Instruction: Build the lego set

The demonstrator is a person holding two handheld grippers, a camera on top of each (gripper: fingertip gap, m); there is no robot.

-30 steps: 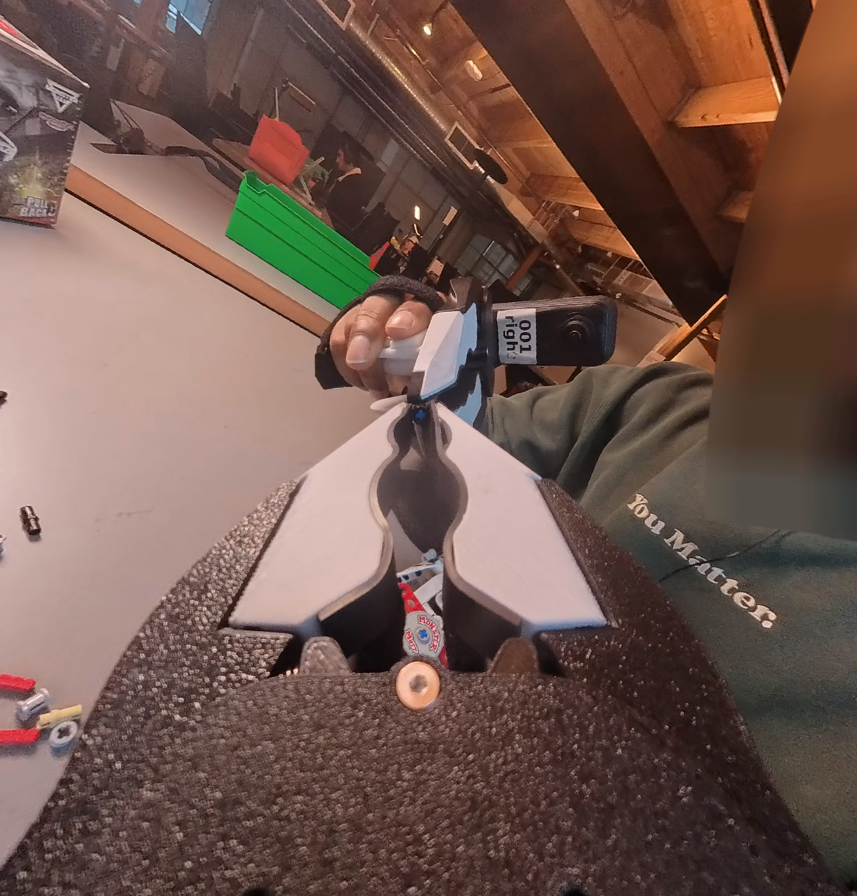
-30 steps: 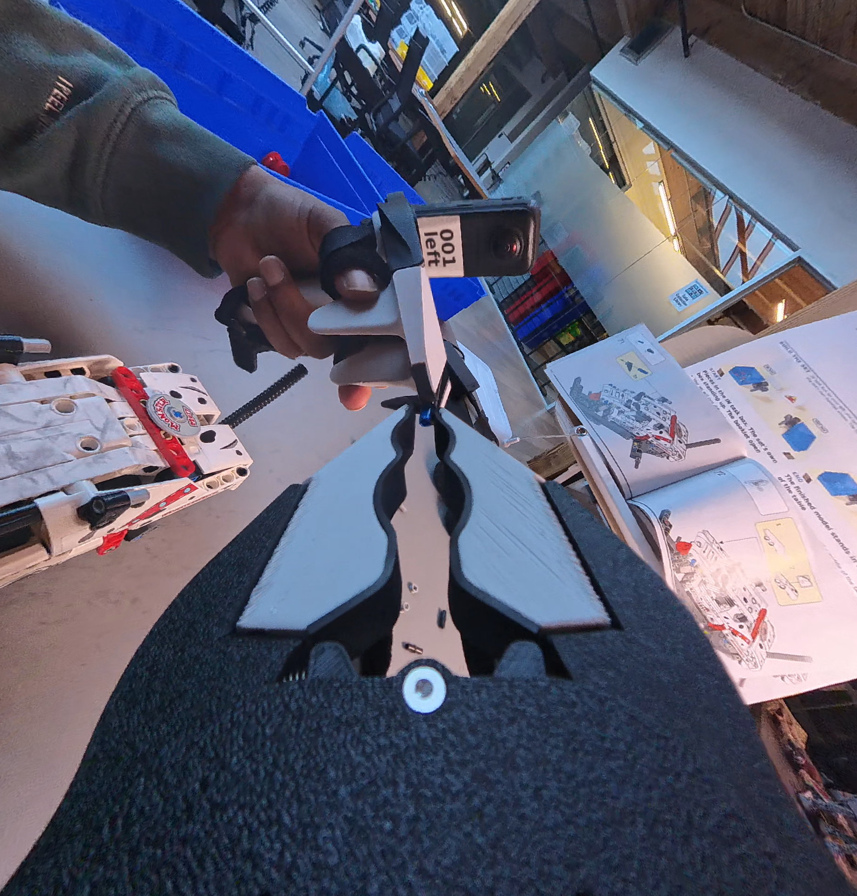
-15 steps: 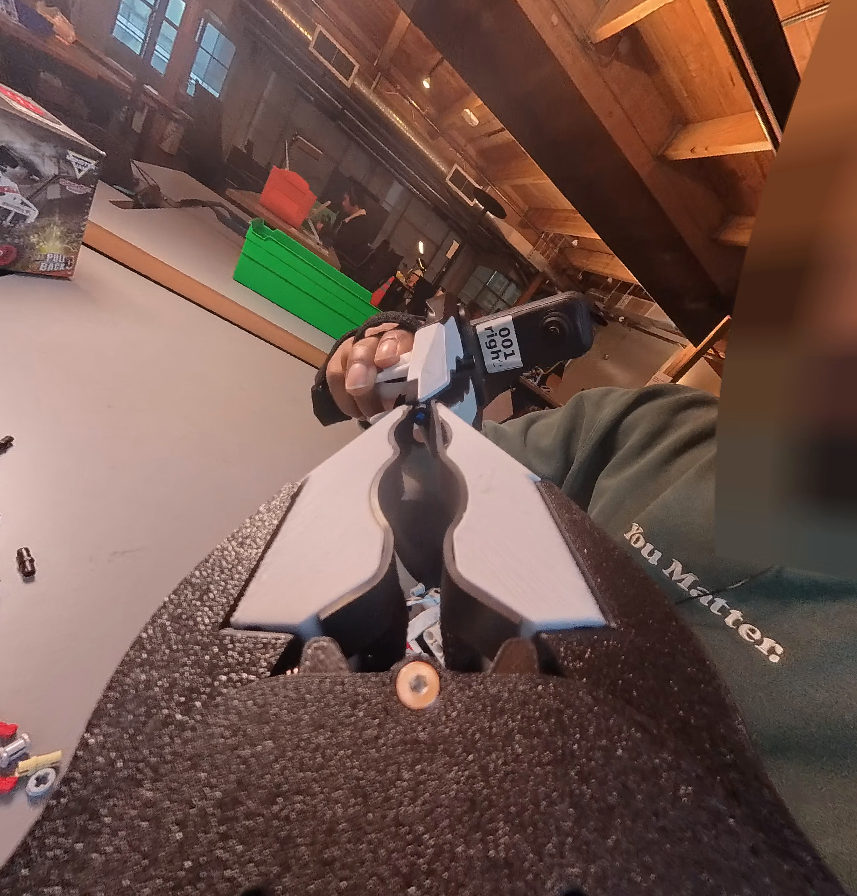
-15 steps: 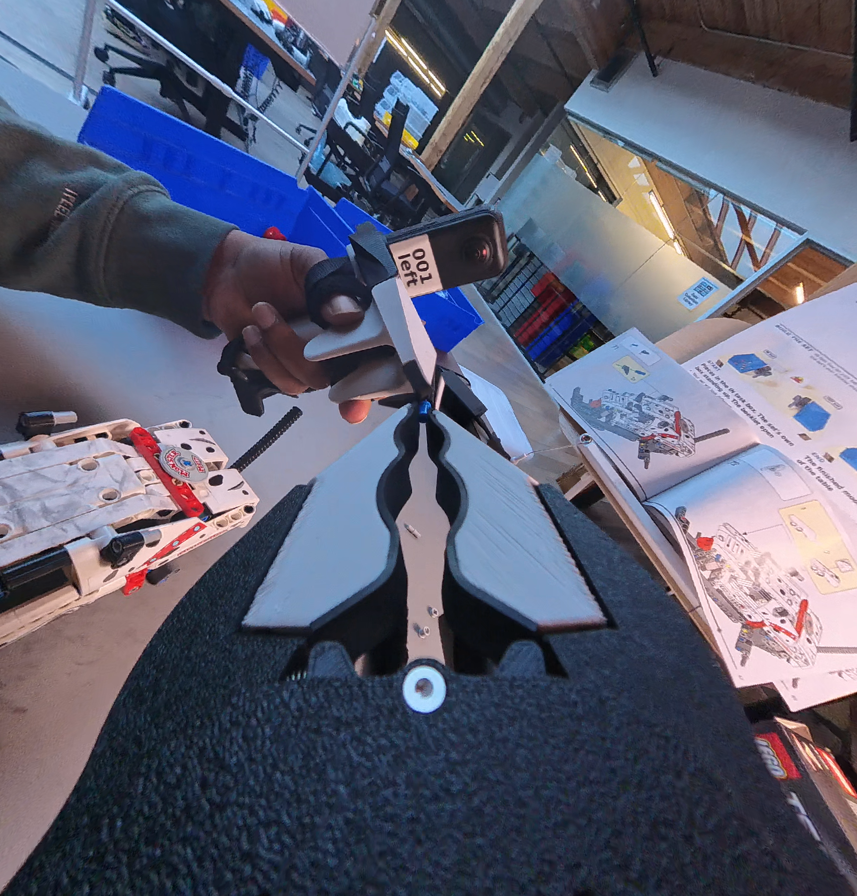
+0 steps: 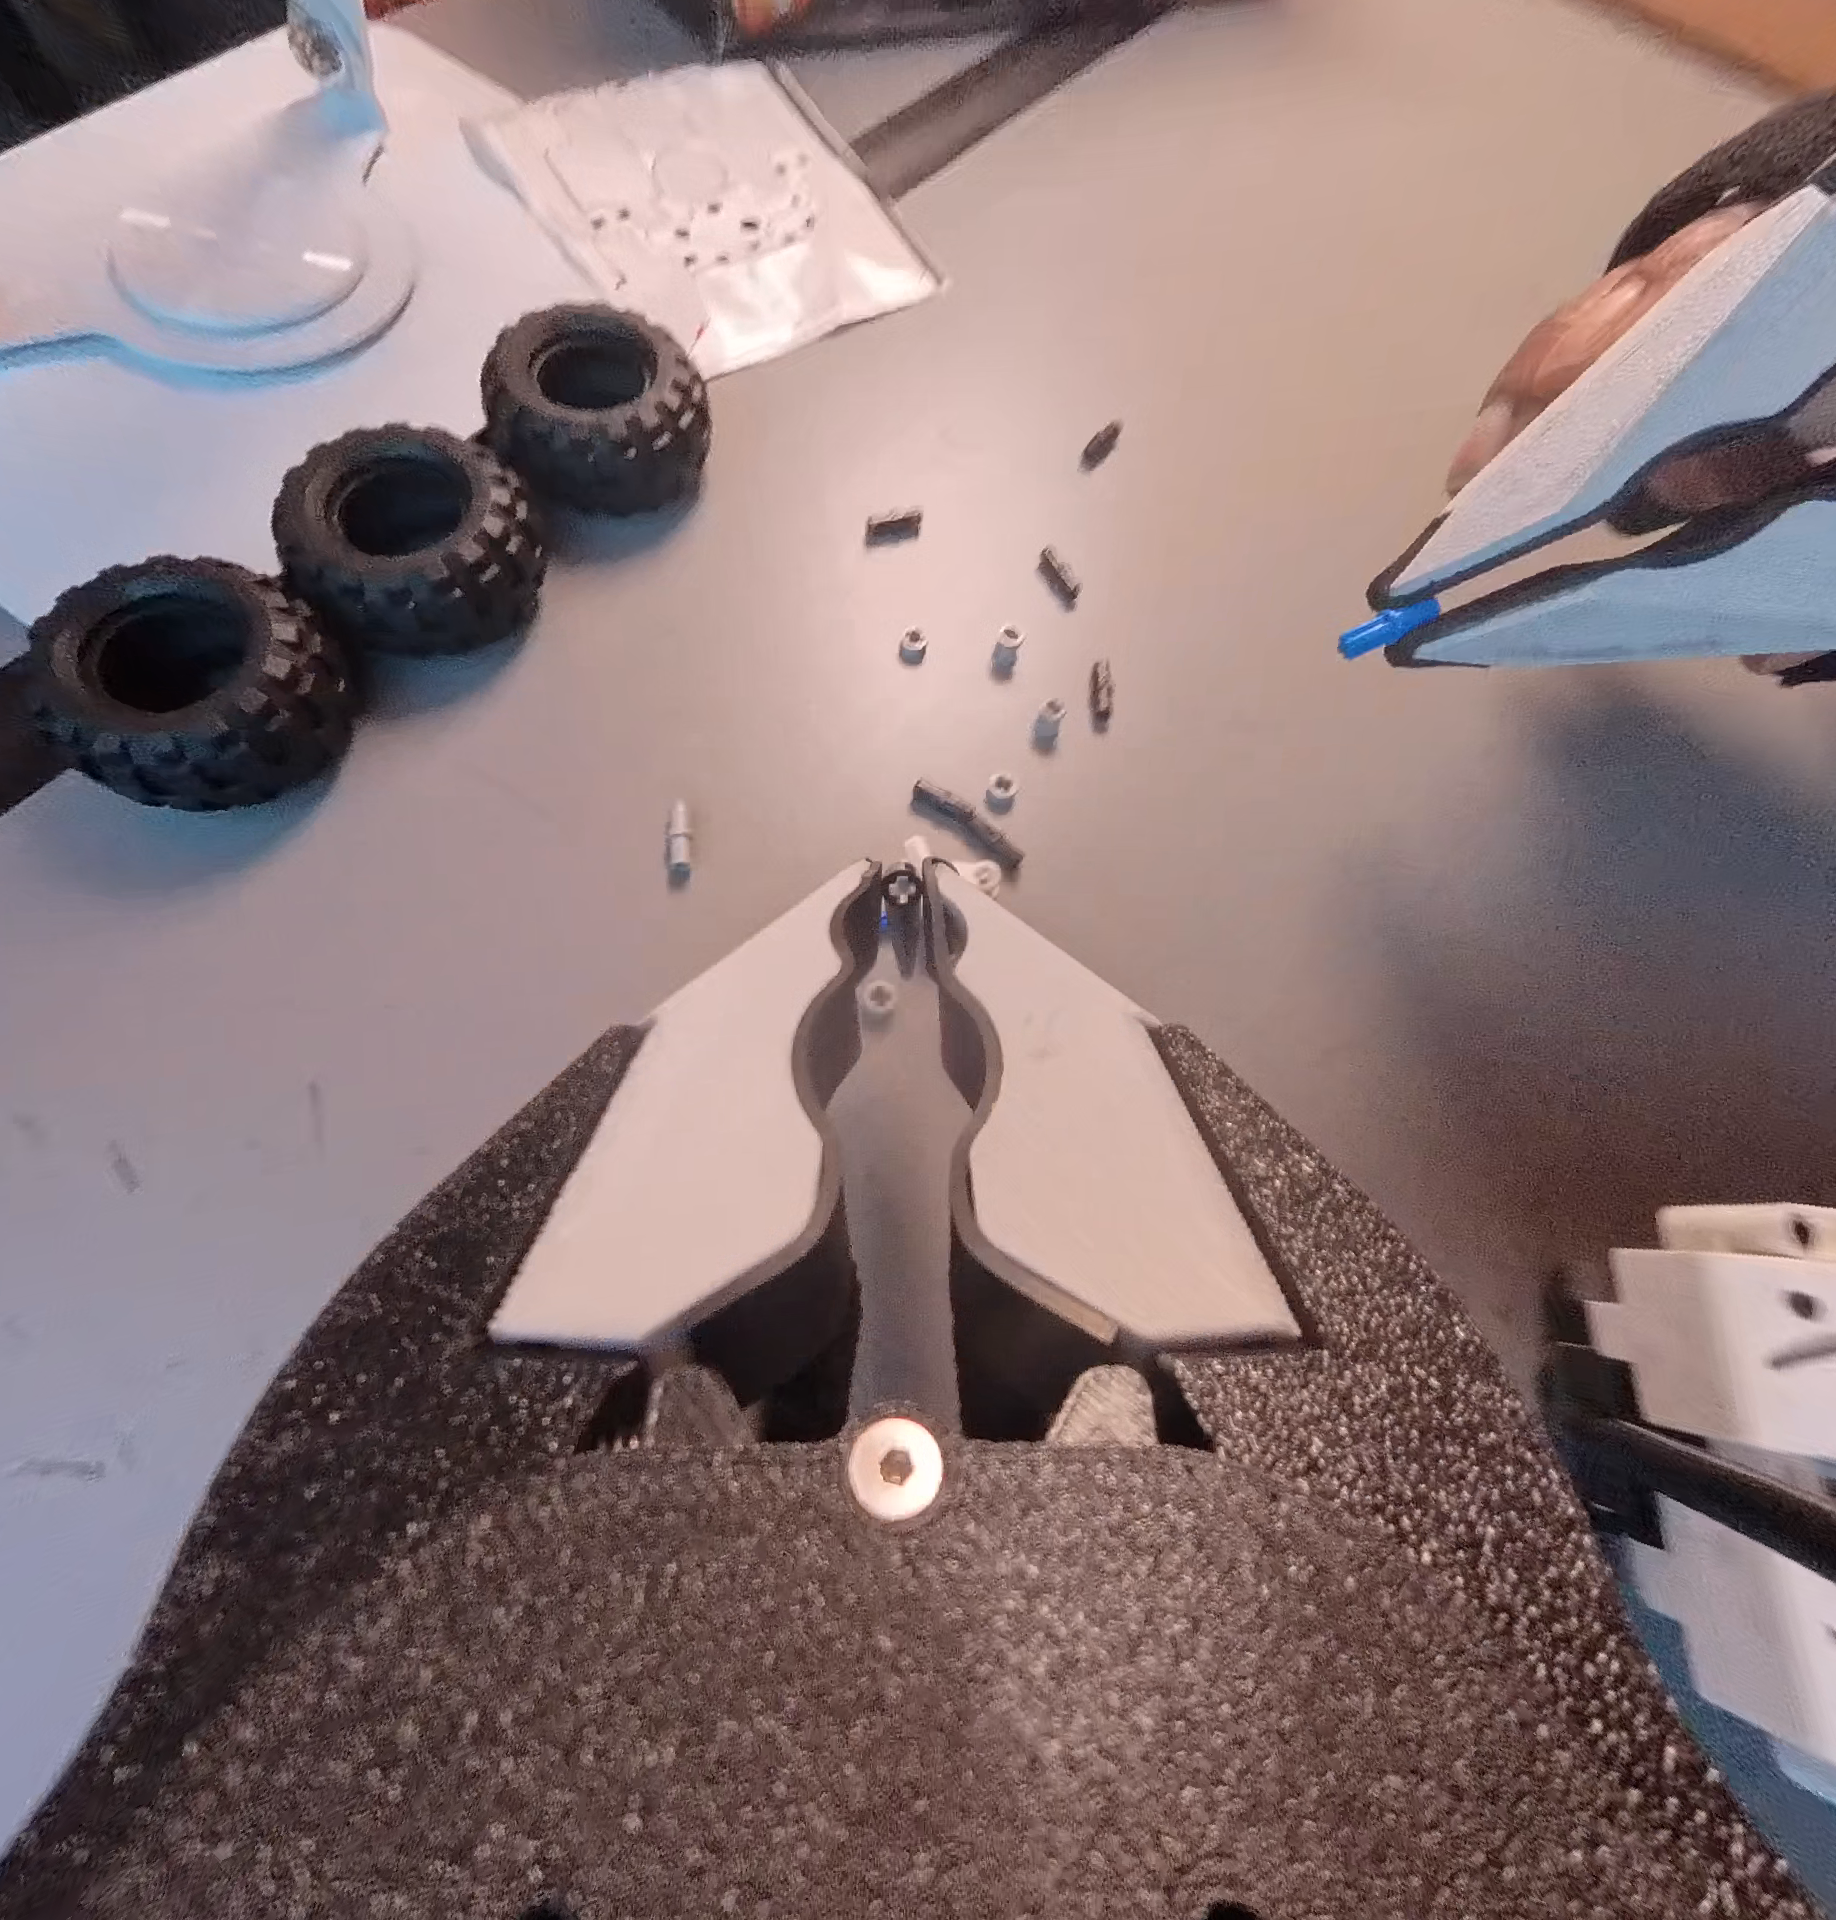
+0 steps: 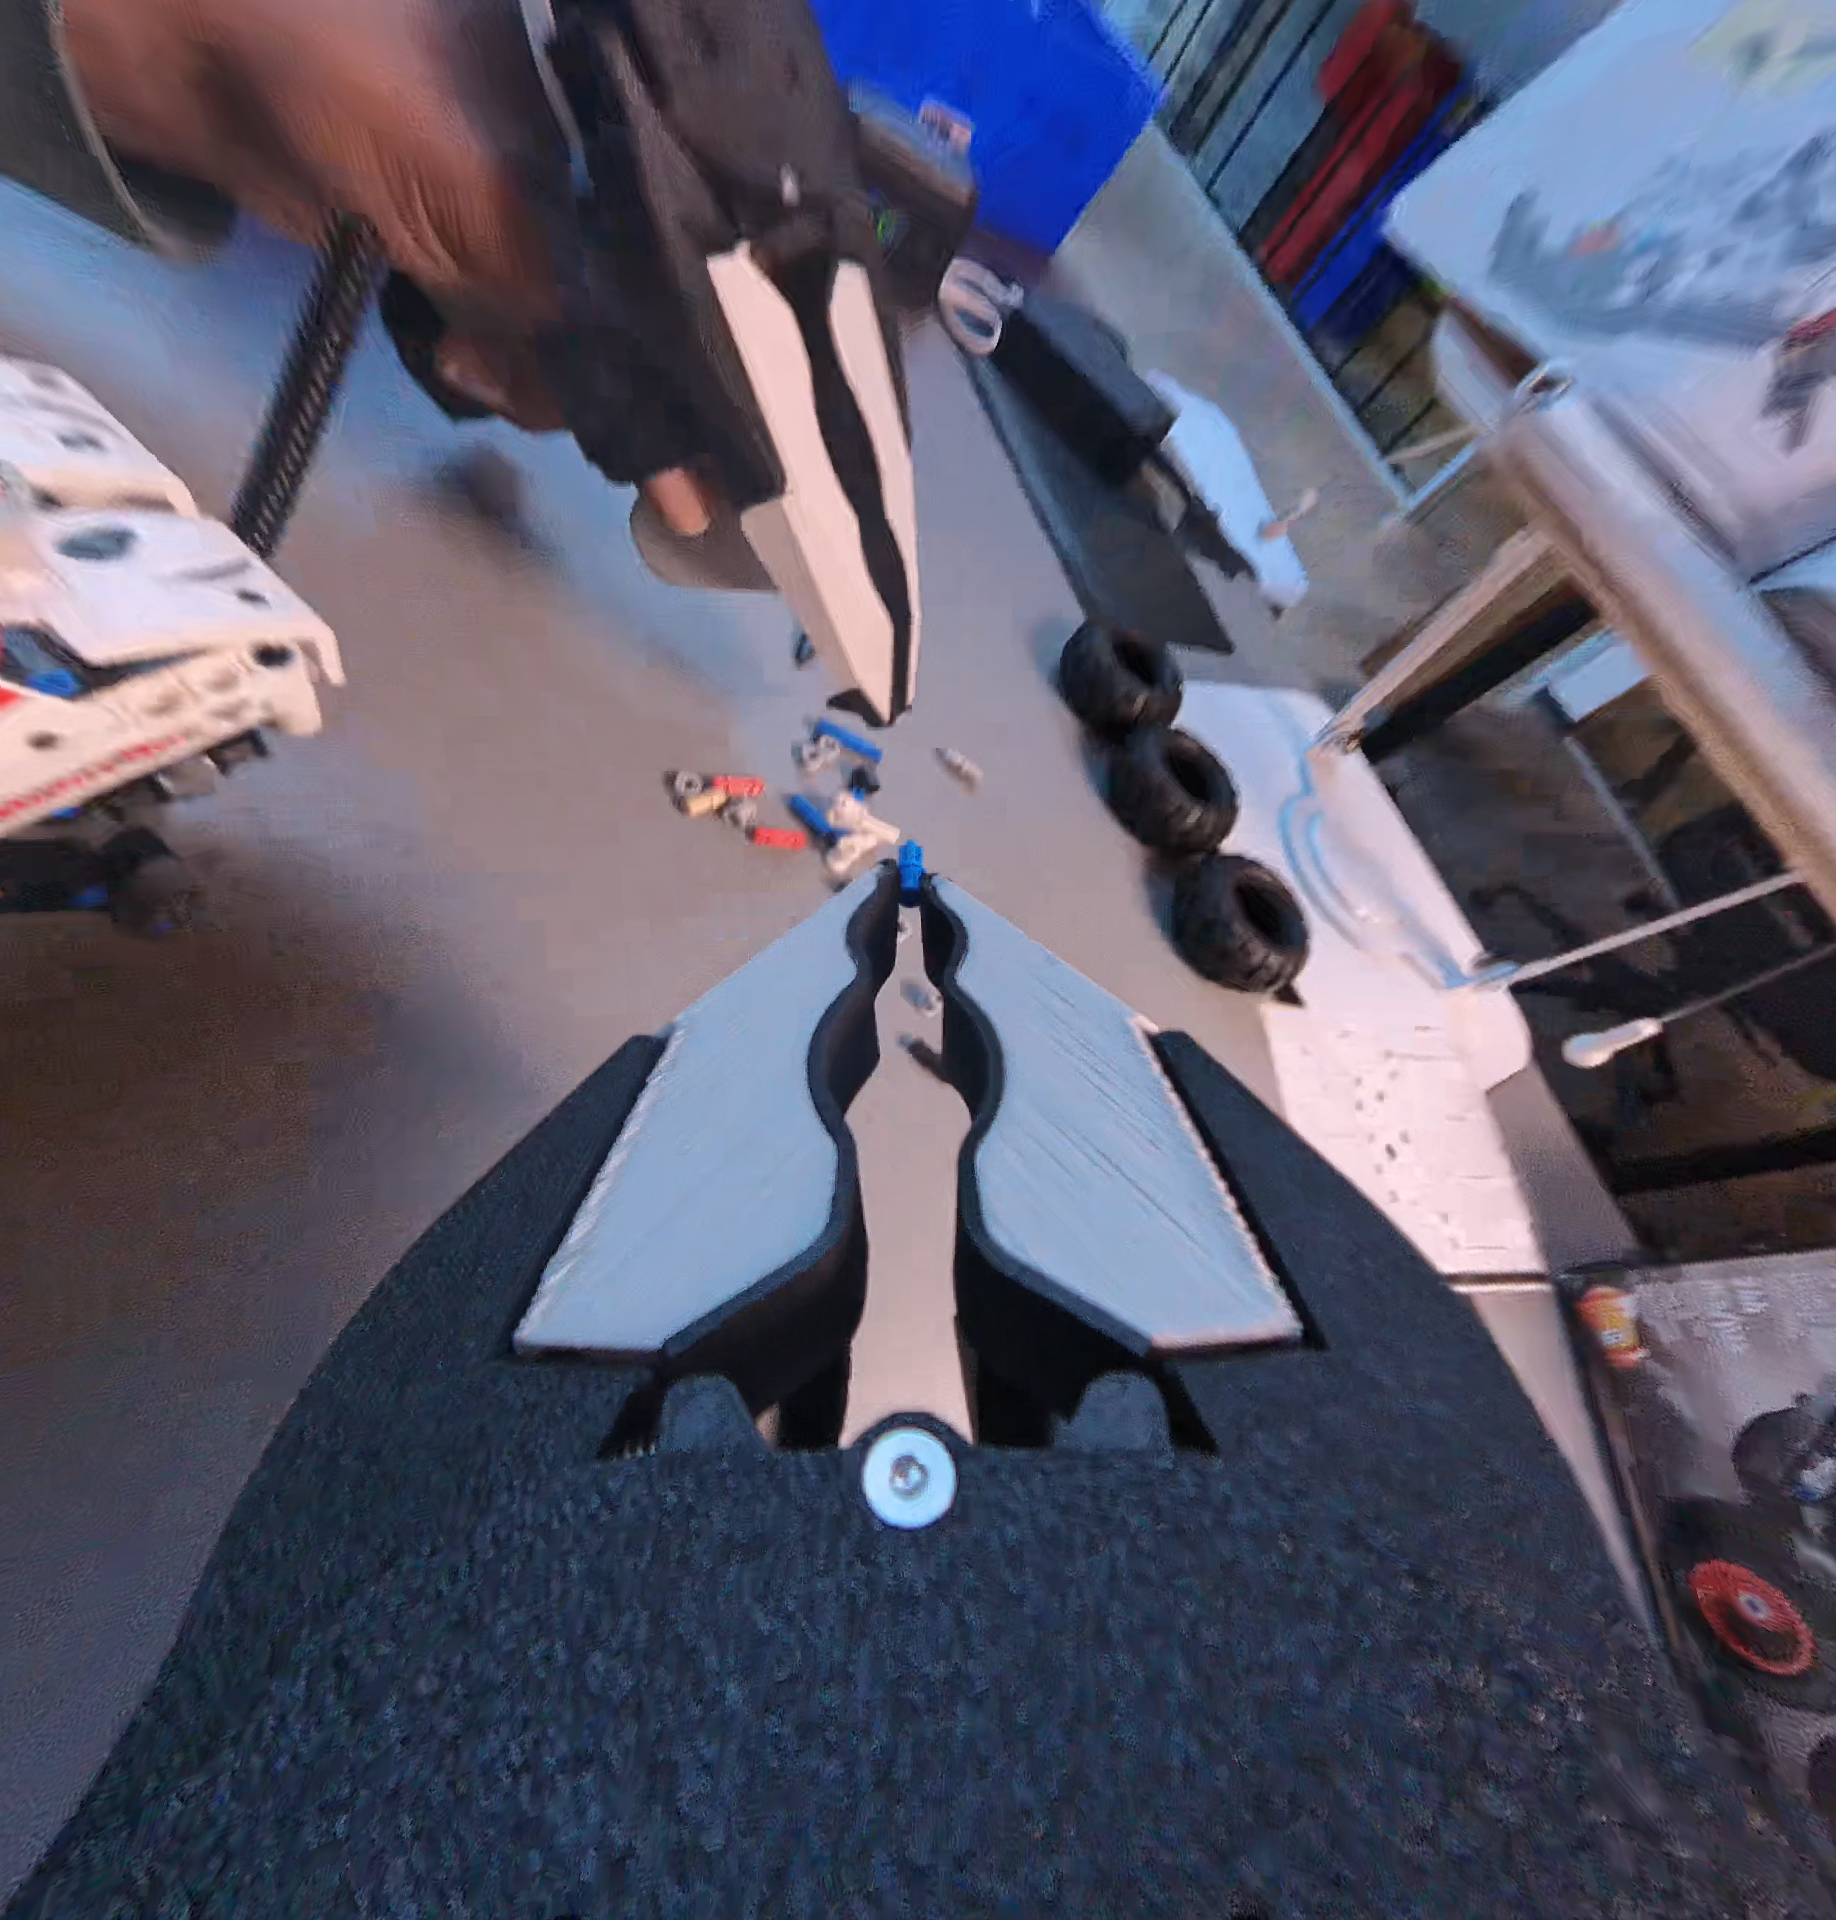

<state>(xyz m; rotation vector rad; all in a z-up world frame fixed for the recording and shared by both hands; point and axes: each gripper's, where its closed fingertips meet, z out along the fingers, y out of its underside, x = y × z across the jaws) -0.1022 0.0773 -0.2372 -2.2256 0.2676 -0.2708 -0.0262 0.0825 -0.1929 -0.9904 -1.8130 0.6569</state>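
Right fingers: your right gripper [image 6: 909, 883] is pinched nearly closed on a little blue pin [image 6: 909, 864], held right at the tips.
Pin direction: its long axis runs along the fingers and the free end sticks out forward past the tips; from the left wrist view that same blue pin [image 5: 1376, 632] pokes out of the right gripper [image 5: 1397, 634] toward the loose parts.
Left fingers: your left gripper [image 5: 901, 883] has only a narrow gap at the tips, with a small light grey connector [image 5: 899, 891] sitting between them, cross-shaped hole facing the camera. Can't tell for sure if it's actually clamped.
Just past the left tips: scattered pins and bushes [image 5: 1007, 665] lying on the grey table [image 5: 1257, 312].
Further out, left of the fingers: three black tyres [image 5: 405, 540] in a touching row.
Right of the fingers, close in: the white truck body [image 5: 1745, 1455], blurry.
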